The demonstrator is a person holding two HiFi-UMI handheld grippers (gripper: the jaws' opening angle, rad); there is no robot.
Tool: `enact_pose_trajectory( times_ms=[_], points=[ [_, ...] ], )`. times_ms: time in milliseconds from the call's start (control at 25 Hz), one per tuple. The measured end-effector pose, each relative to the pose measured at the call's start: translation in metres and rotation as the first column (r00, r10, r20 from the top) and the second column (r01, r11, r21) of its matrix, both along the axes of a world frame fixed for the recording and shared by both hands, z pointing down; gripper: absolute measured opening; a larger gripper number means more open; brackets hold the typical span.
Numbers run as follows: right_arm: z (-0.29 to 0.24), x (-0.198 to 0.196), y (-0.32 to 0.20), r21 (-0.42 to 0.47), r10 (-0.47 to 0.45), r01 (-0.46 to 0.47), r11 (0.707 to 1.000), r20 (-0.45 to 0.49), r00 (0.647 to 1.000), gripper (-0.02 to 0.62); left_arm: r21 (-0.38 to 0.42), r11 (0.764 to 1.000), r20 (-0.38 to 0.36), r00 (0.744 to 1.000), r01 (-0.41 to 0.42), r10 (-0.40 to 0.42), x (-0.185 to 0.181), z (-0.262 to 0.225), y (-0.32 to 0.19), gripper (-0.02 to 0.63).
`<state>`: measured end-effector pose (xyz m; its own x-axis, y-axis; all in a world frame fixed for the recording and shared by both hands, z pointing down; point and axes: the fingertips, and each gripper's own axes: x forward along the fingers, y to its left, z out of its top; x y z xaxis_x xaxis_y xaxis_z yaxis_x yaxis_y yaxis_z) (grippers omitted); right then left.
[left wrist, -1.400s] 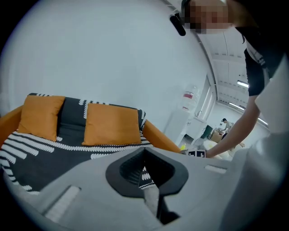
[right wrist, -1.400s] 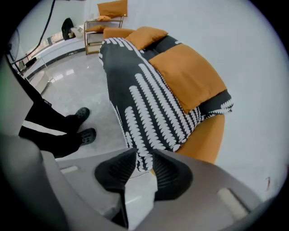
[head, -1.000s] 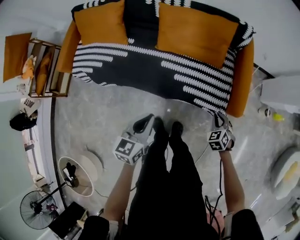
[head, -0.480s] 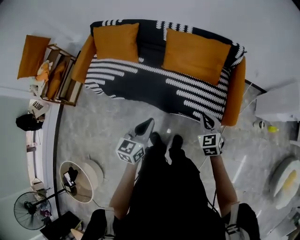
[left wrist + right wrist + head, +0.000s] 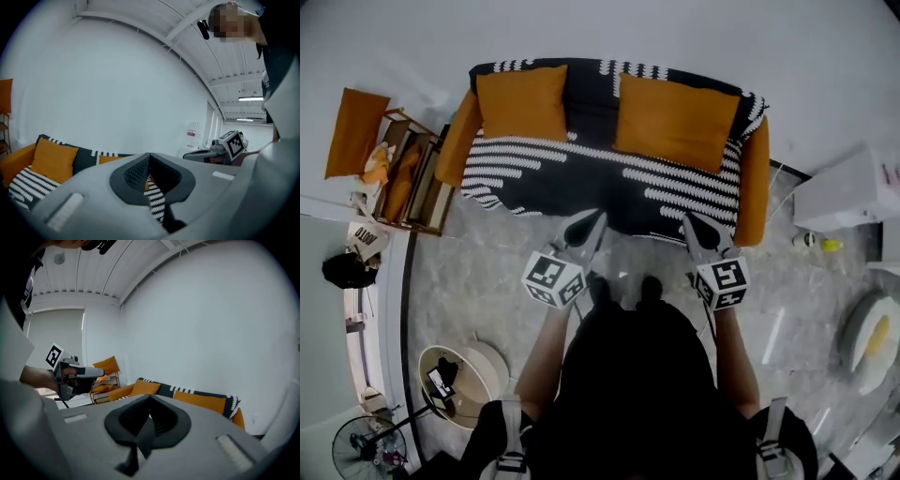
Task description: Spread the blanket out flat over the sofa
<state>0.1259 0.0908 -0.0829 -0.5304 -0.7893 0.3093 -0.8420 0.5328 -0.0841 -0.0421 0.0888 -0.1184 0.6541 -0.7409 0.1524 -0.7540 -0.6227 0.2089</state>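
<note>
We stand on the near side of the sofa (image 5: 752, 187), facing it, with a gripper in each hand. The blanket (image 5: 581, 178), black with white stripes, lies over the seat and up over the backrest, between the sofa's two orange arms. Its near edge reaches the tips of both grippers.

Our left gripper (image 5: 592, 217) is clenched on that near edge, a little left of the middle. Its own view shows a strip of striped cloth pinched between the closed jaws. Our right gripper (image 5: 689, 220) grips the same edge nearer the sofa's right end. Its jaws are pressed together with a fold of the blanket's dark cloth caught between them. Both grippers point away from us toward the backrest.

On top of the blanket, the left cushion (image 5: 523, 101) and the right cushion (image 5: 677, 120), both orange, lean against the backrest. A wooden rack (image 5: 417, 183) stands on the floor to the sofa's left, and a white box (image 5: 848, 192) stands to its right.
</note>
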Motion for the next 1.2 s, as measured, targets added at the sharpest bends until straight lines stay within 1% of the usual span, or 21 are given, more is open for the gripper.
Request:
enact_pose_trajectory(
  times_ms=[80,160,280,440,520,680,800,920,1200],
  points=[
    [-0.012,-0.015,0.004,0.01,0.013,-0.013,1.0,0.033,0.999,0.002,0.02,1.0,-0.008,1.0,-0.02,0.02,-0.012,-0.012,-0.004,0.011],
    [-0.021,-0.027,0.01,0.003,0.034,-0.034,0.999,0.104,0.994,0.002,0.033,0.999,-0.012,0.999,-0.038,0.038,-0.024,-0.02,-0.005,0.011],
    [-0.031,-0.048,0.016,-0.007,0.052,-0.052,0.999,0.214,0.975,0.002,0.043,0.997,-0.015,0.998,-0.062,0.063,-0.043,-0.024,-0.005,0.011],
    [-0.042,-0.081,0.026,0.007,0.032,-0.036,0.999,0.305,0.952,0.002,0.044,0.994,-0.018,0.995,-0.095,0.096,-0.069,-0.022,0.001,0.011],
    [-0.046,-0.097,0.03,0.014,0.021,-0.027,1.0,0.332,0.943,0.001,0.046,0.993,-0.018,0.994,-0.108,0.109,-0.08,-0.02,0.005,0.011],
    [-0.047,-0.116,0.035,0.017,0.038,-0.046,0.999,0.335,0.942,0.0,0.042,0.99,-0.017,0.99,-0.137,0.138,-0.094,-0.018,0.009,0.011],
    [-0.043,-0.127,0.038,0.029,0.043,-0.053,0.998,0.28,0.959,0.0,0.048,0.986,-0.01,0.987,-0.161,0.162,-0.101,-0.018,0.013,0.011],
    [-0.041,-0.135,0.042,0.034,0.049,-0.059,0.998,0.243,0.969,0.0,0.045,0.984,-0.013,0.984,-0.175,0.176,-0.108,-0.016,0.015,0.011],
    [-0.041,-0.127,0.046,0.04,0.081,-0.091,0.995,0.204,0.976,0.0,0.045,0.975,-0.021,0.976,-0.216,0.217,-0.095,-0.017,0.015,0.011]
  ],
)
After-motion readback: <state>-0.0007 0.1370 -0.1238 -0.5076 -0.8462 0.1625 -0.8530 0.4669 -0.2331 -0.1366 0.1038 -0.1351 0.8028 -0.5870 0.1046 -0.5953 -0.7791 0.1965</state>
